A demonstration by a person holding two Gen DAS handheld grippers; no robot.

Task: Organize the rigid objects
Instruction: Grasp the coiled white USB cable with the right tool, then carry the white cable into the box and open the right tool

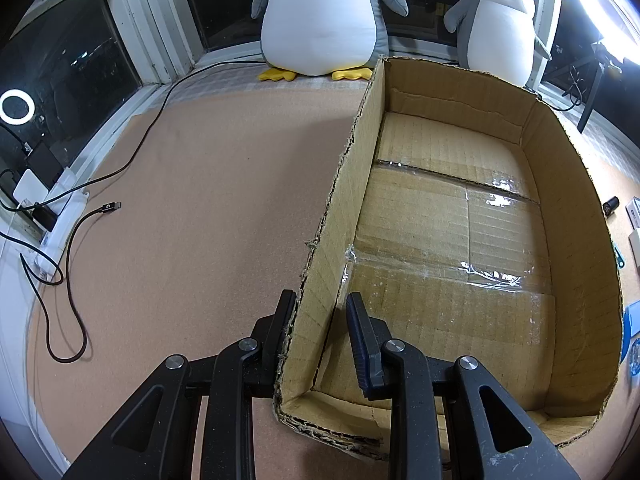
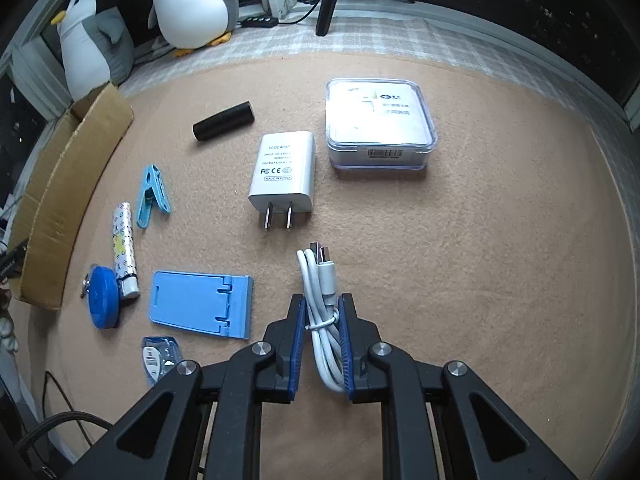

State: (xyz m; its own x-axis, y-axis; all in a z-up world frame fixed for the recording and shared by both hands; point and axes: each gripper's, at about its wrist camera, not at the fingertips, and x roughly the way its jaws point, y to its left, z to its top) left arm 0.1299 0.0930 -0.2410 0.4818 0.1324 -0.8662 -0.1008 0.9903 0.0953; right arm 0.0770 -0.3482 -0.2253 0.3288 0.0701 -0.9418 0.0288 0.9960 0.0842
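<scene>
Fingers (image 2: 346,344) astride white cable (image 2: 320,300)

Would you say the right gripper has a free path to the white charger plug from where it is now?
Probably not yet: the right gripper is shut on the white cable. The charger plug lies just ahead on bare mat, nothing between them.
</scene>
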